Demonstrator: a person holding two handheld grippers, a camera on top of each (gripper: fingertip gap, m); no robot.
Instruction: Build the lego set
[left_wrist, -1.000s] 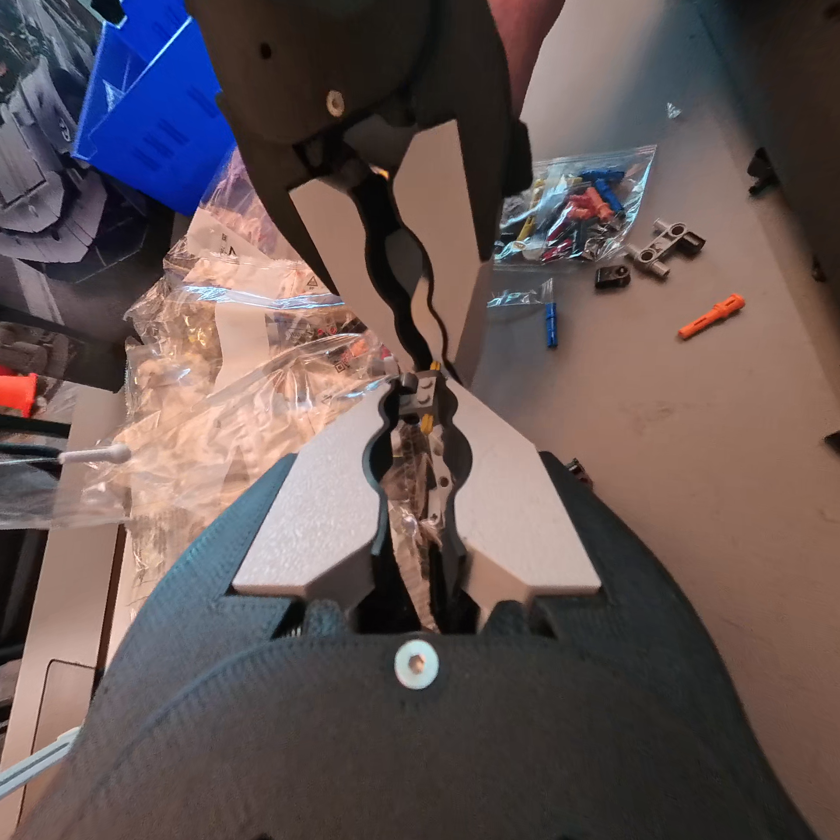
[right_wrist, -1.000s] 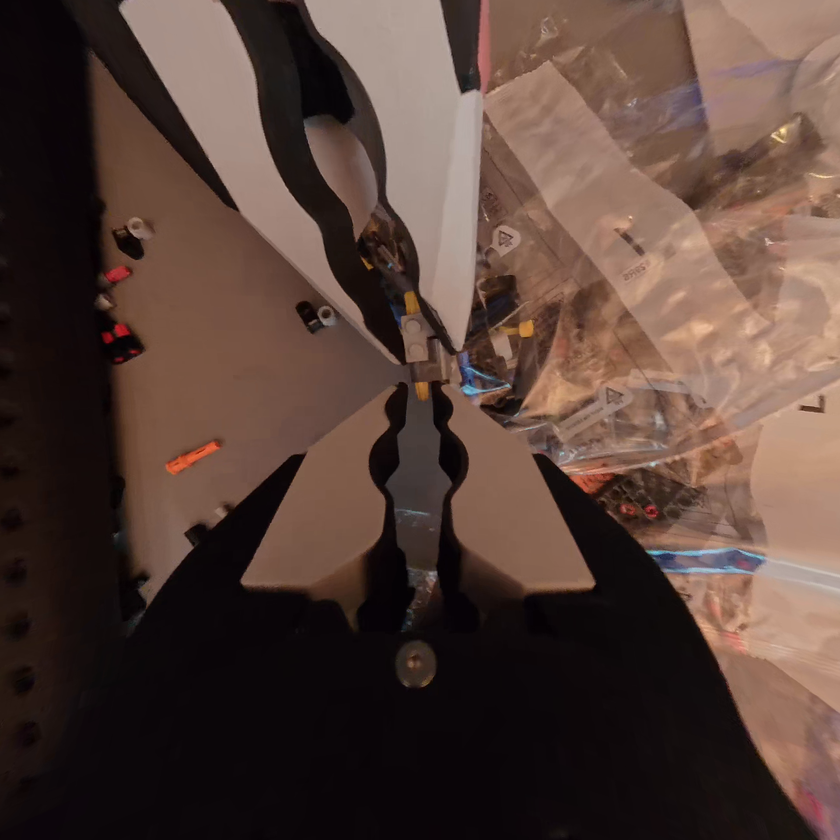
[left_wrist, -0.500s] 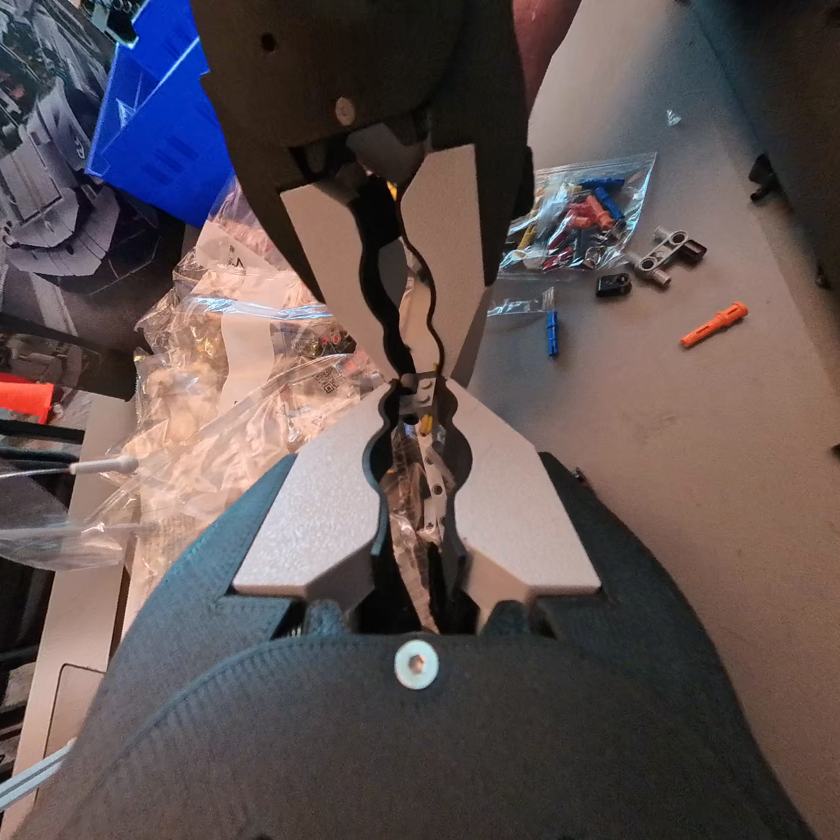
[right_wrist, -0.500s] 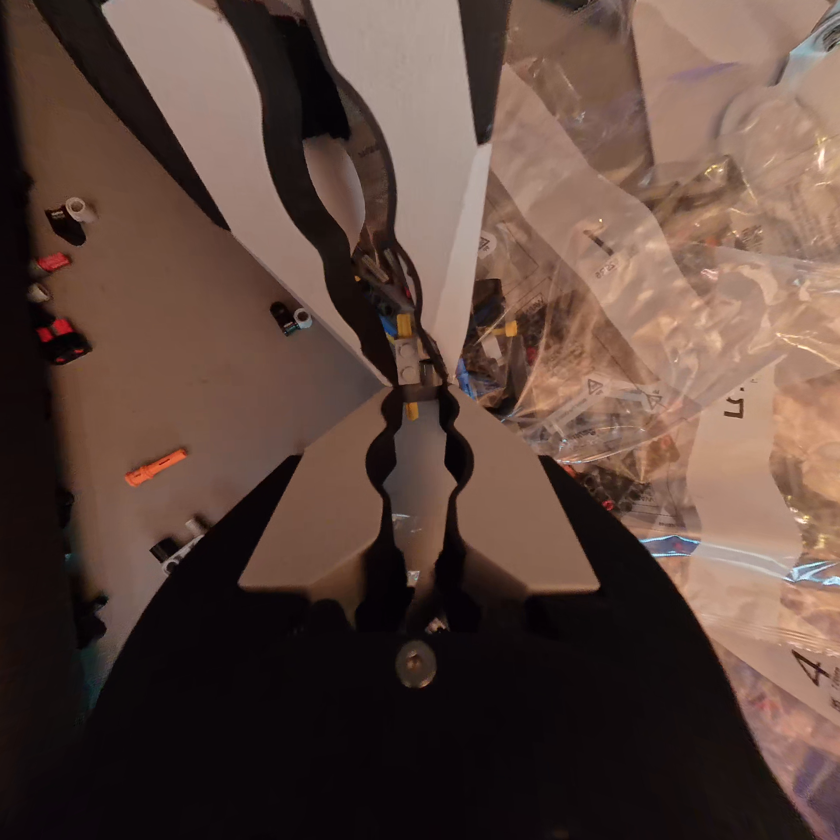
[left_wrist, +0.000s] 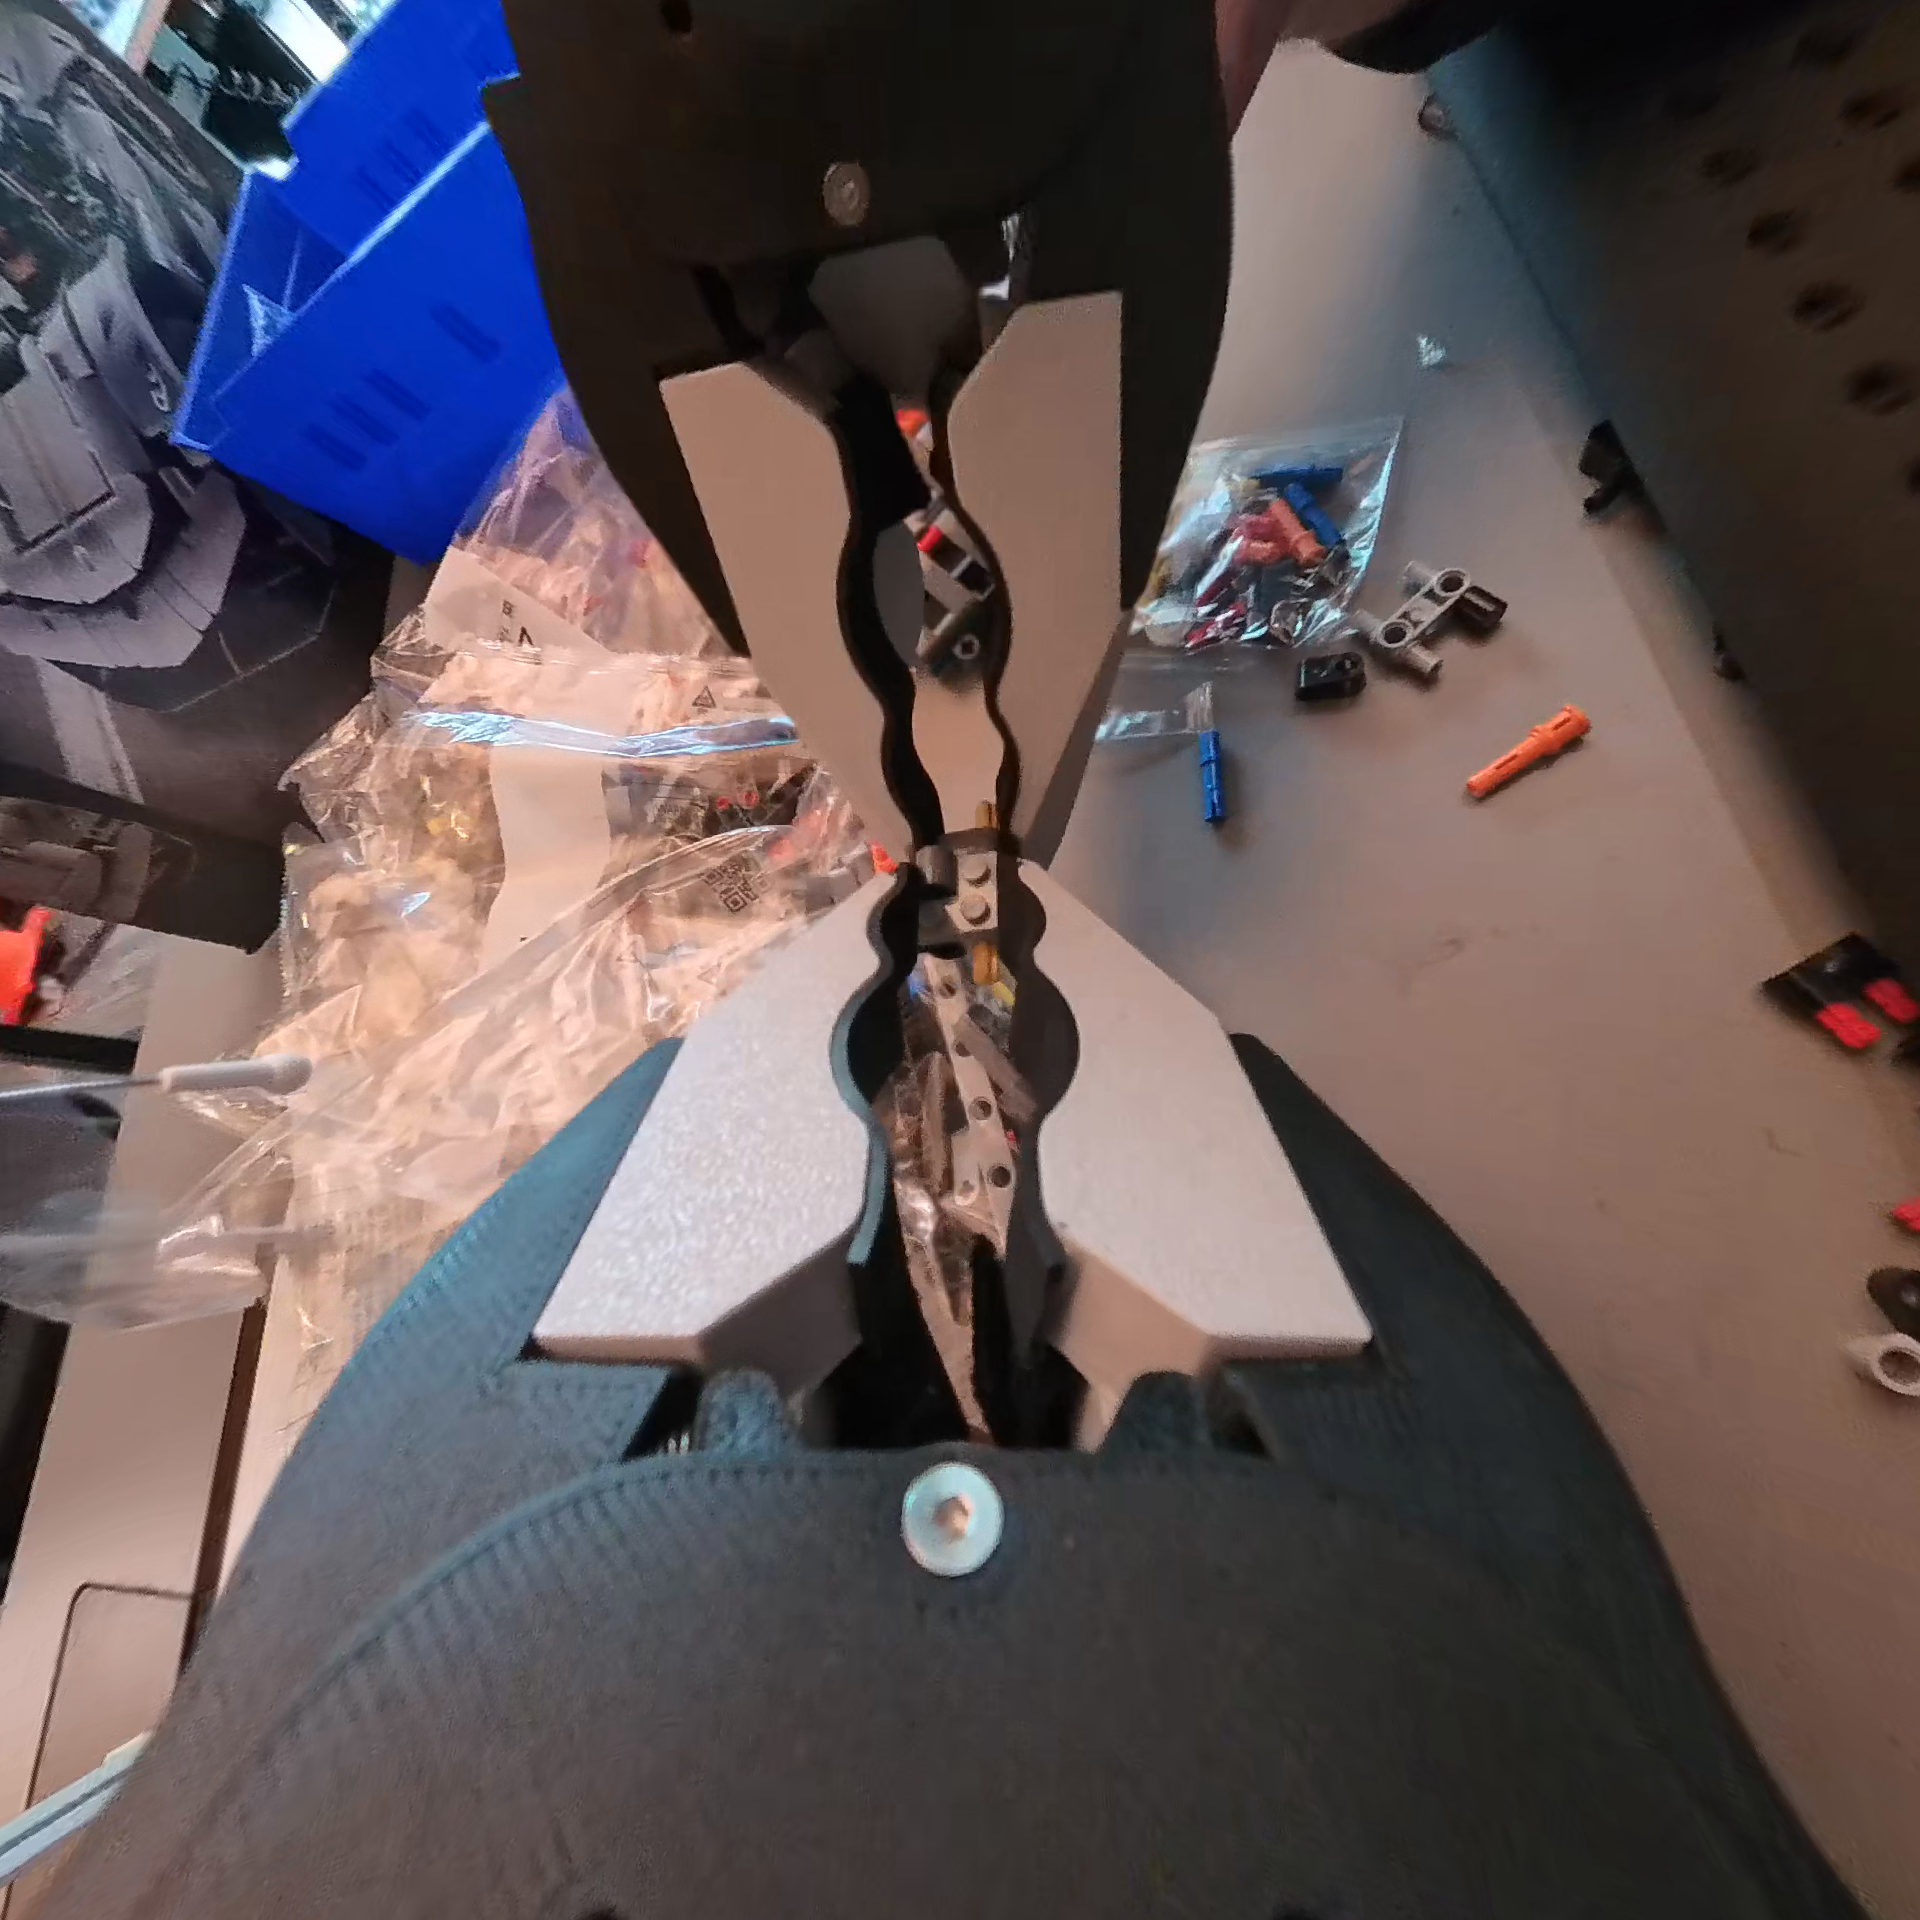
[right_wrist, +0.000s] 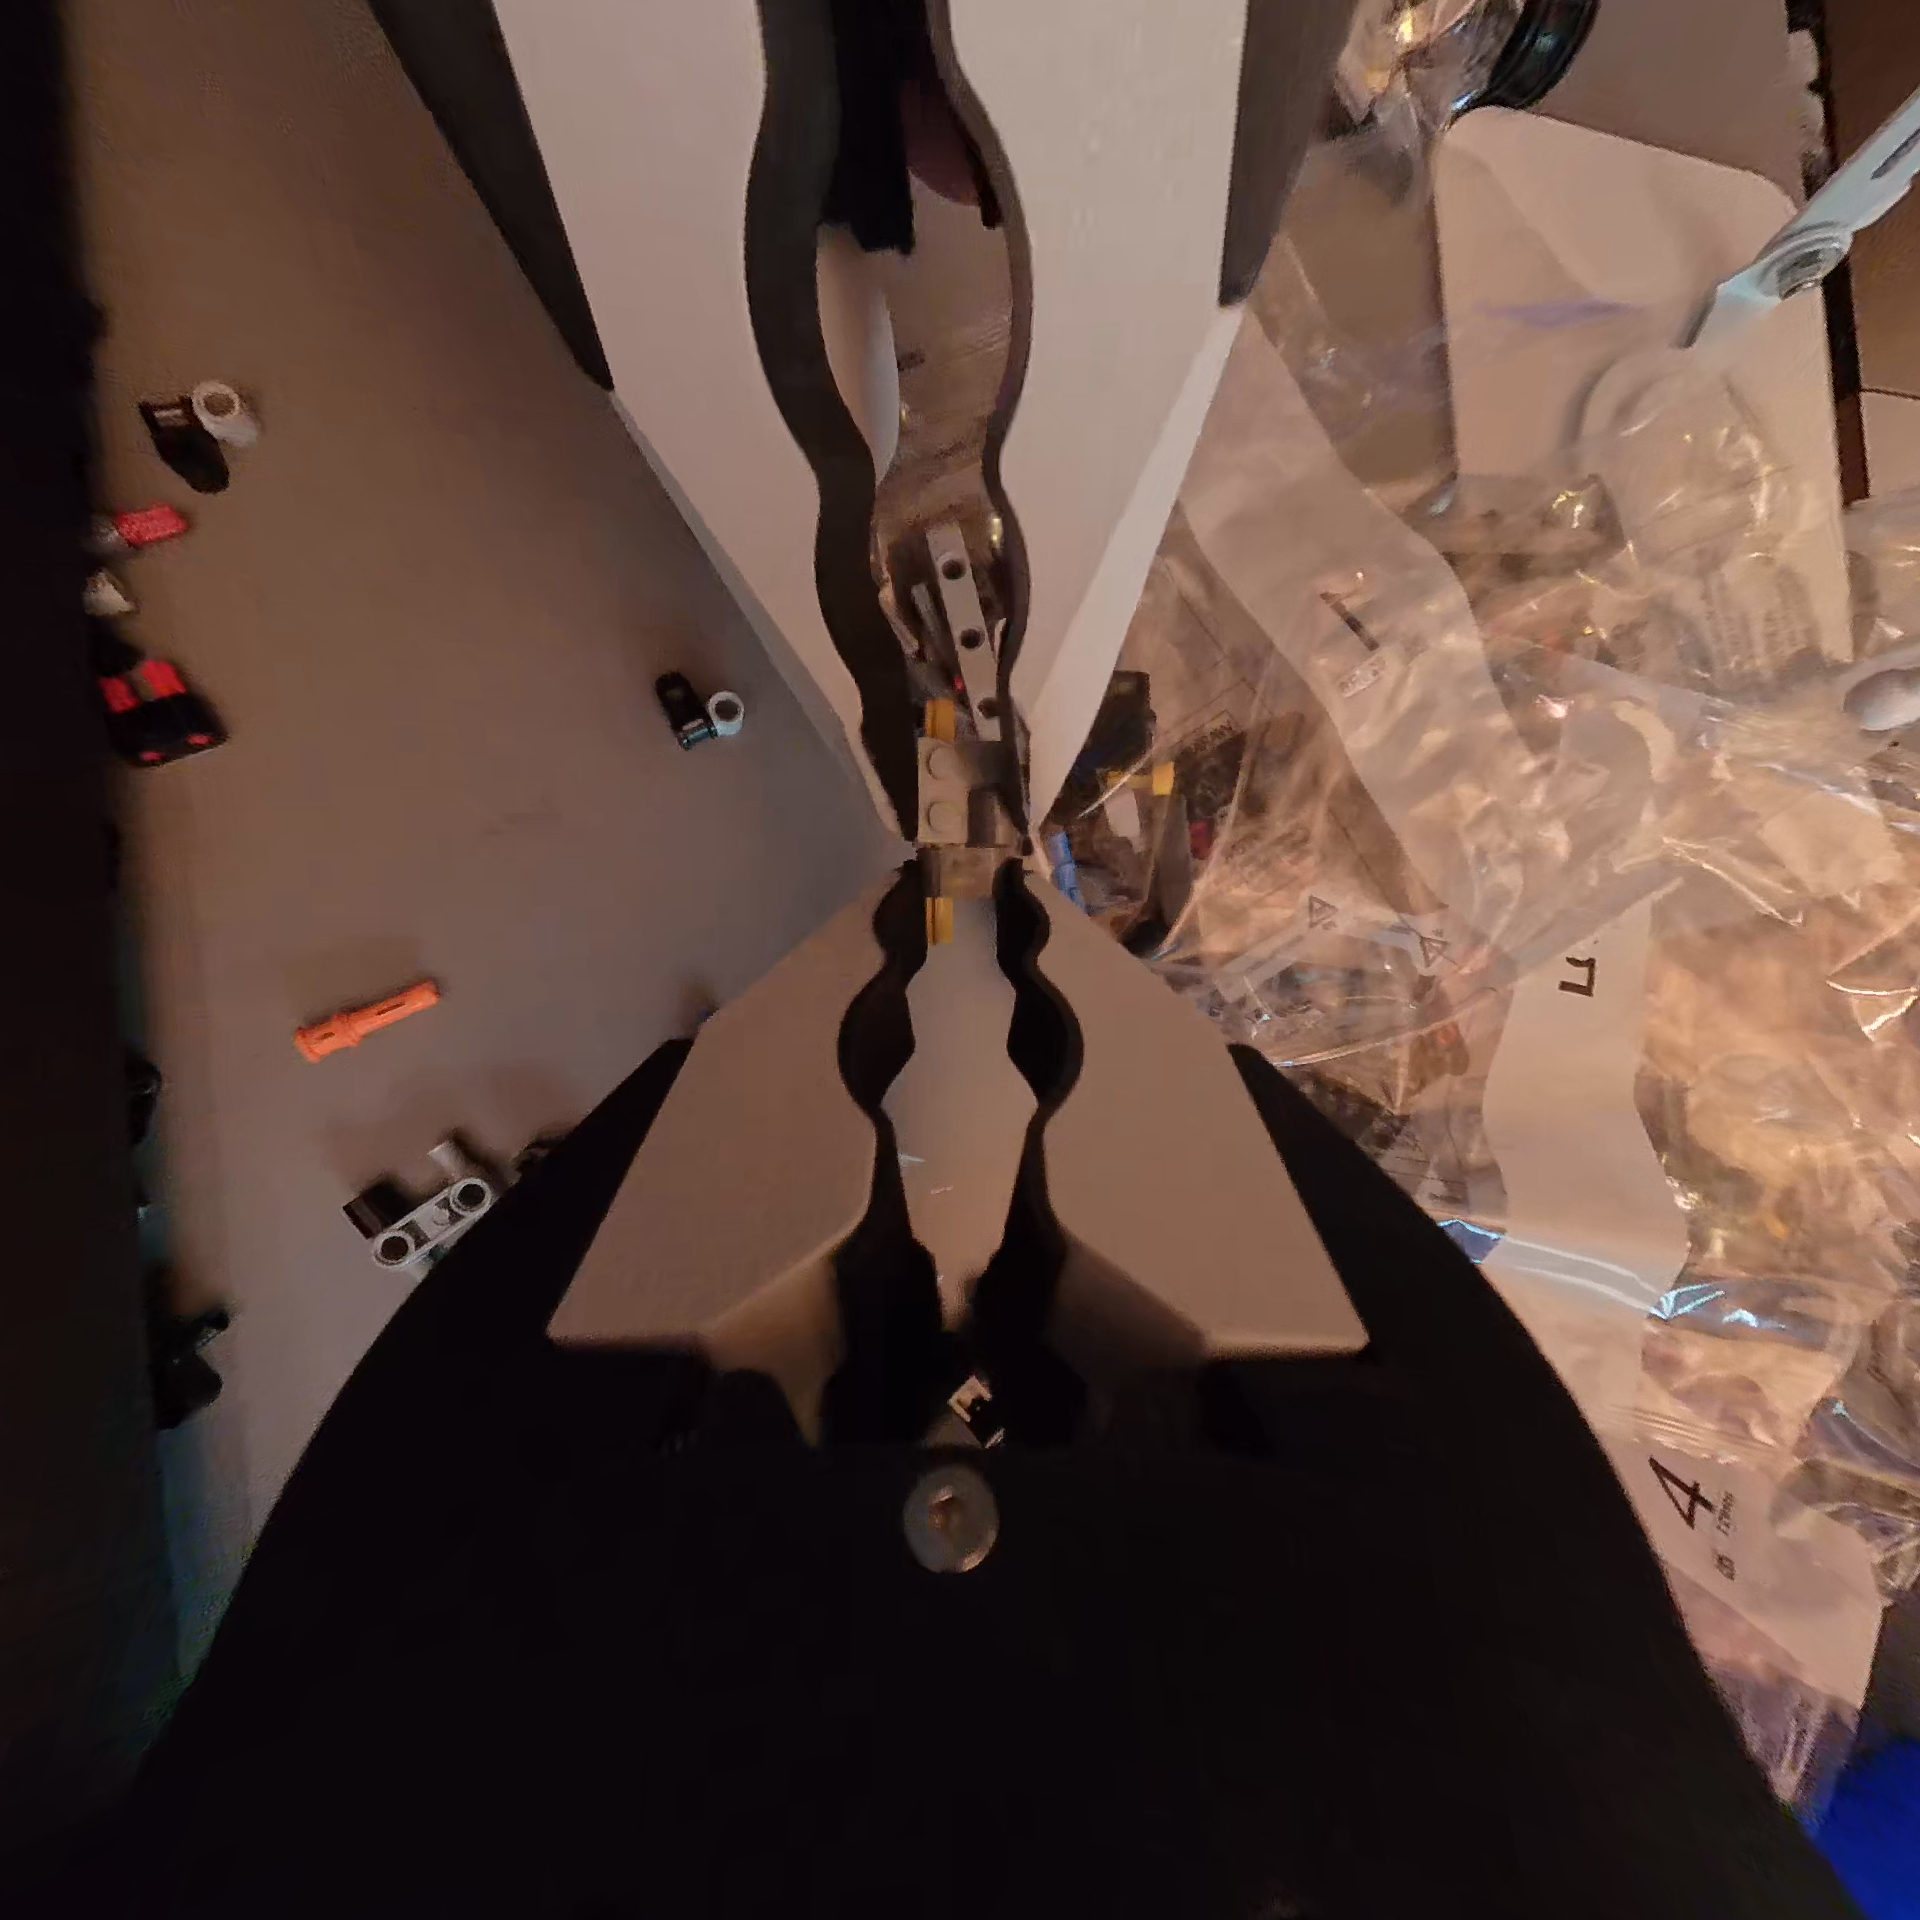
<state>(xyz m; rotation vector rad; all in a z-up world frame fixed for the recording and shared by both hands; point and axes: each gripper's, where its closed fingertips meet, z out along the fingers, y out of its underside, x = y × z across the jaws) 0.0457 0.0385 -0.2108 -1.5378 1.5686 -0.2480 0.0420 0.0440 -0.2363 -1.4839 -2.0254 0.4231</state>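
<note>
Both tools have lifted a bit off the table, tips meeting. Left tool (left_wrist: 961, 914) pinches the grey assembly (left_wrist: 964, 902); right tool (right_wrist: 961, 868) grips its other end, yellow pin (right_wrist: 940, 920) poking through. Join looks nearly seated, held over the bags (left_wrist: 499, 935).

A grey desk (left_wrist: 1455, 1039) carries the loose parts. To the right of the left tool (left_wrist: 961, 914) lie a blue pin (left_wrist: 1211, 767), an orange pin (left_wrist: 1527, 750), a black connector (left_wrist: 1328, 676) and a grey connector piece (left_wrist: 1423, 615). Beyond them sits a small clear bag of coloured pins (left_wrist: 1273, 545). To the tool's left a heap of clear plastic bags (left_wrist: 499, 935) spreads over the desk, with a blue bin (left_wrist: 384, 343) behind it.
</note>
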